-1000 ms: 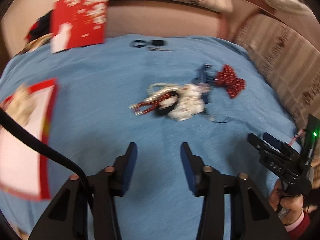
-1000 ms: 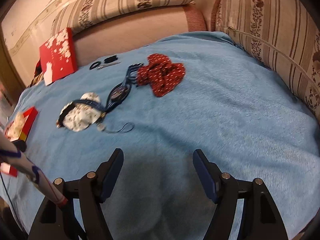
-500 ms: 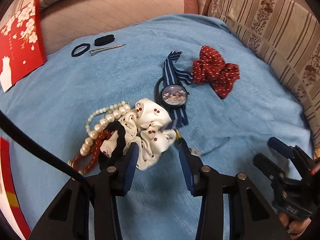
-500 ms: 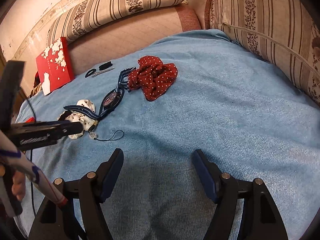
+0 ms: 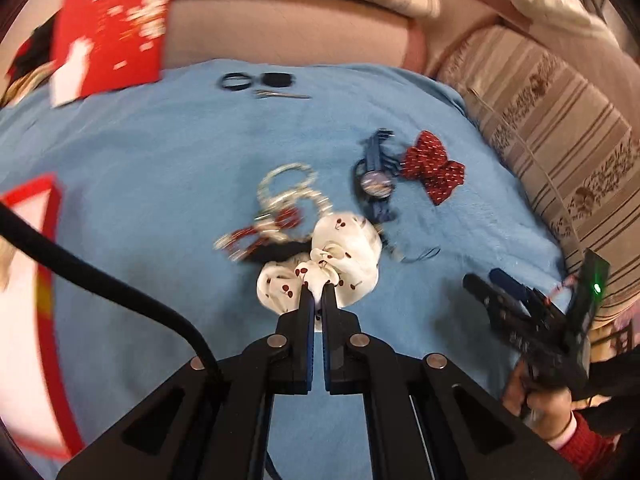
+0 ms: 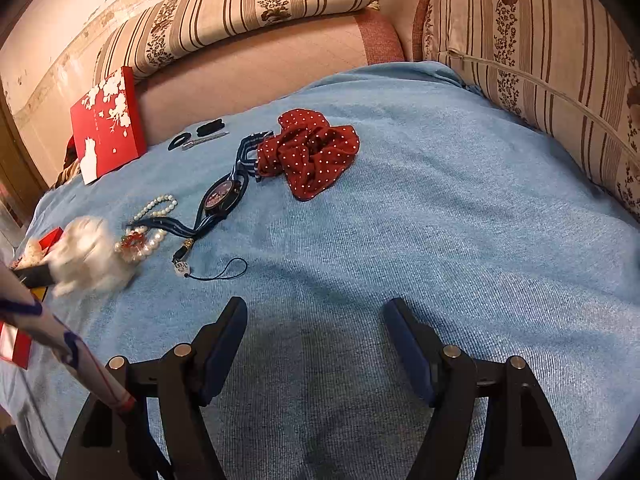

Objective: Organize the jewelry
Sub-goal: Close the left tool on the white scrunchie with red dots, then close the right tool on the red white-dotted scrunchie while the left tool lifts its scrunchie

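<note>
My left gripper [image 5: 317,289] is shut on a white cherry-print scrunchie [image 5: 340,256] and holds it just above the blue cloth; it shows blurred in the right wrist view [image 6: 88,256]. Behind it lie a pearl bracelet [image 5: 286,184], a red bead bracelet [image 5: 256,236], a blue striped watch [image 5: 376,182] and a red dotted bow [image 5: 434,168]. My right gripper [image 6: 316,344] is open and empty over bare cloth, and shows at the right in the left wrist view [image 5: 496,284]. The watch [image 6: 222,198], bow [image 6: 308,152] and pearls [image 6: 156,208] lie ahead of it to the left.
A red box lid [image 5: 112,36] leans on the sofa at the back left. A red-rimmed open box [image 5: 28,248] lies at the left edge. Black hair ties [image 5: 236,80] and a hair clip [image 5: 280,95] lie far back. Striped cushions [image 6: 540,60] bound the right side.
My left gripper closed on the white scrunchie and pulled it back off the pile, uncovering the bracelets. The right gripper stayed open and about where it was.
</note>
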Available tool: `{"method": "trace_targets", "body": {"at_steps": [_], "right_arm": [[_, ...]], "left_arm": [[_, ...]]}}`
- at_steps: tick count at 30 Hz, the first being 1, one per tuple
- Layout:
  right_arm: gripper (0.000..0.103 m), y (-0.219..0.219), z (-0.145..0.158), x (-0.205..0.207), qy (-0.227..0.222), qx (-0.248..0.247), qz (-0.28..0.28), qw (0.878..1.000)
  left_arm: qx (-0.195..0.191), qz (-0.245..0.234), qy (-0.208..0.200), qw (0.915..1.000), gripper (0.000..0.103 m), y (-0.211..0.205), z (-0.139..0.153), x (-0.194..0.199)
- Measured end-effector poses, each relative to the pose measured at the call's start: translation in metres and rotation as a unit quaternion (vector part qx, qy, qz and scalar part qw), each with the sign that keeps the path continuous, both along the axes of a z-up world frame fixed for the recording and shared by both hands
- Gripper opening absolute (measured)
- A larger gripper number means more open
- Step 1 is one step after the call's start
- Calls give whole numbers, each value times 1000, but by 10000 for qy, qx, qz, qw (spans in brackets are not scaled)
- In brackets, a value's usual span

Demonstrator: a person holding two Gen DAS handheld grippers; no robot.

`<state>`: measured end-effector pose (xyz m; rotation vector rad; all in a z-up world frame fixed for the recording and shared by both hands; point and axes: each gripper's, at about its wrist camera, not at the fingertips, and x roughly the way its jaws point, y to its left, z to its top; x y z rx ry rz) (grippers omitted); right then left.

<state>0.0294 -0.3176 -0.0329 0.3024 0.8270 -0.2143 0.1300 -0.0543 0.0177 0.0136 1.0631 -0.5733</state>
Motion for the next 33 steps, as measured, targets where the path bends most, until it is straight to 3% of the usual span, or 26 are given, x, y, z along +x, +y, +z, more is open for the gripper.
{"method": "trace_targets", "body": {"at_steps": [6, 9, 11, 13, 20, 24, 30, 32, 33], "right_arm": [[76, 2, 1, -3, 40, -34, -1, 10000], [76, -3, 7, -8, 33, 158, 17, 9999], [76, -7, 14, -7, 13, 251, 9, 9997], [76, -15, 22, 2, -29, 299, -2, 9995], [78, -42, 45, 66, -91, 300, -69, 9995], [78, -52, 31, 103, 141, 567, -103, 9982], [77, -57, 9, 133, 363, 886, -180, 9952], [63, -55, 5, 139, 436, 862, -192, 9951], [47, -54, 3, 140, 476, 878, -193, 9948]], "left_arm": [[432, 992, 266, 9938, 4, 68, -28, -6], [281, 1264, 243, 9913, 9, 95, -26, -12], [120, 1355, 168, 9906, 35, 105, -22, -17], [-40, 1437, 3, 9896, 53, 111, -15, -24], [-431, 915, -103, 9948, 66, 99, -8, -31], [-729, 712, 66, 9948, 72, 84, -15, -24], [-751, 401, 397, 9956, 75, 57, -35, -15], [-687, 308, 437, 9962, 75, 48, -39, -15], [-639, 245, 433, 9967, 75, 42, -40, -16]]}}
